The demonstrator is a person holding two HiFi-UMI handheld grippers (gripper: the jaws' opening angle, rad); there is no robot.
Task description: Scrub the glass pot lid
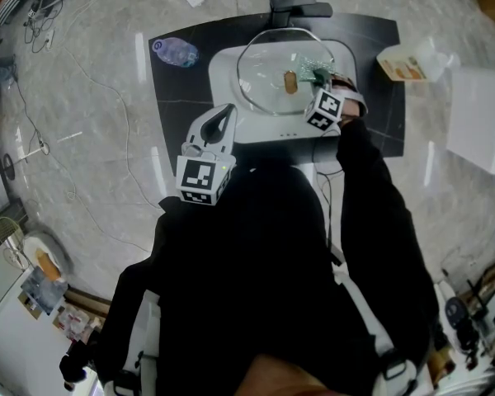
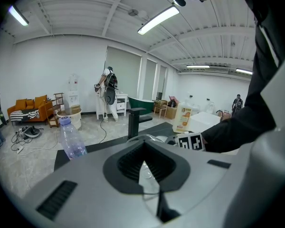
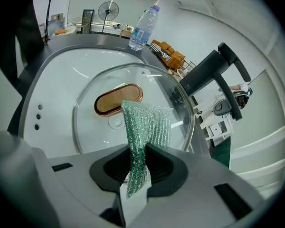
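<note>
The glass pot lid (image 1: 264, 77) lies in the white sink (image 1: 224, 63), its oval copper-brown handle (image 1: 290, 82) facing up. My right gripper (image 1: 320, 79) hovers over the lid's right side, shut on a green mesh scrubbing cloth (image 1: 317, 66). In the right gripper view the cloth (image 3: 146, 125) hangs from the gripper (image 3: 138, 167) onto the lid (image 3: 92, 127), just beside the handle (image 3: 118, 99). My left gripper (image 1: 224, 112) is held at the sink's front left corner, jaws together and empty. In its own view the left gripper (image 2: 145, 170) points at the lid's rim (image 2: 149, 137).
A black faucet (image 1: 299, 7) stands behind the sink. A plastic water bottle (image 1: 176, 53) lies on the black counter (image 1: 181, 97) to the left. A detergent jug (image 1: 404, 63) sits at the right, with a white box (image 1: 478, 118) beyond. Cables run across the floor.
</note>
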